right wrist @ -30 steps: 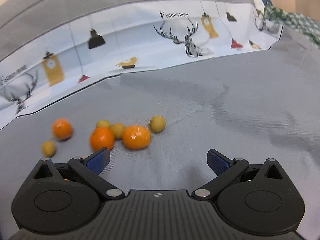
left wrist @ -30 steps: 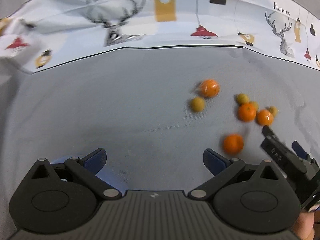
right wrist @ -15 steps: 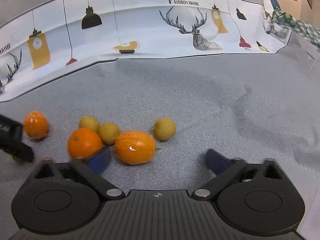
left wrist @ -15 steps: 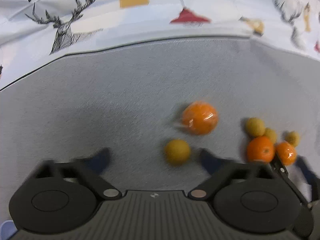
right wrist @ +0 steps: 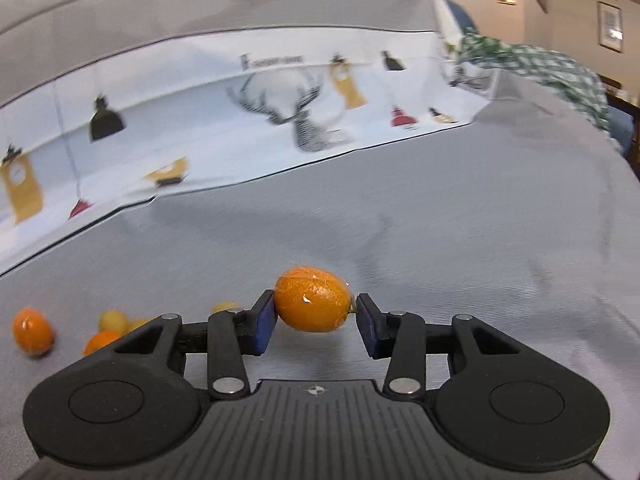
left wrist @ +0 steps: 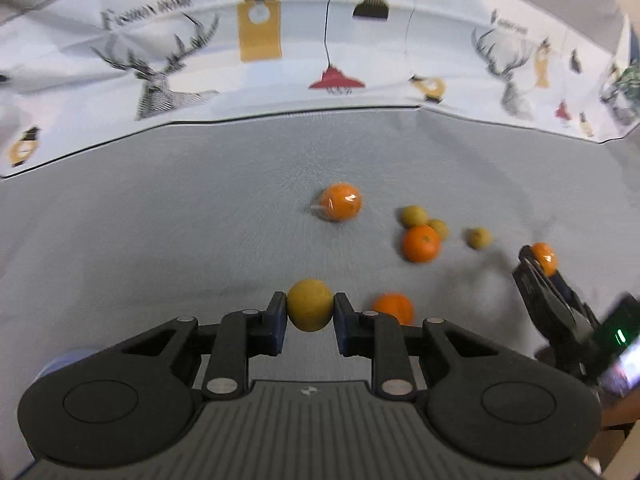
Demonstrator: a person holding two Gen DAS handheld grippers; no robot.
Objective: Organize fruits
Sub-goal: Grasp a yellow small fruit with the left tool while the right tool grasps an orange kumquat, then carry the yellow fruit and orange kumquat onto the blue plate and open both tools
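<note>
Now we grip fruit in both hands: left gripper (left wrist: 310,312) has clenched a yellow fruit (left wrist: 310,305), right gripper (right wrist: 316,318) has just been closing on a wrapped orange (right wrist: 313,304); sorting can begin.

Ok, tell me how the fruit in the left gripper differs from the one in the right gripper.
The yellow fruit in the left gripper is dull yellow, round and bare. The orange fruit in the right gripper is bright orange, longer than round, larger between the jaws, and looks wrapped in clear film. Both are held between blue pads, whose jaws have just been closing.
</note>
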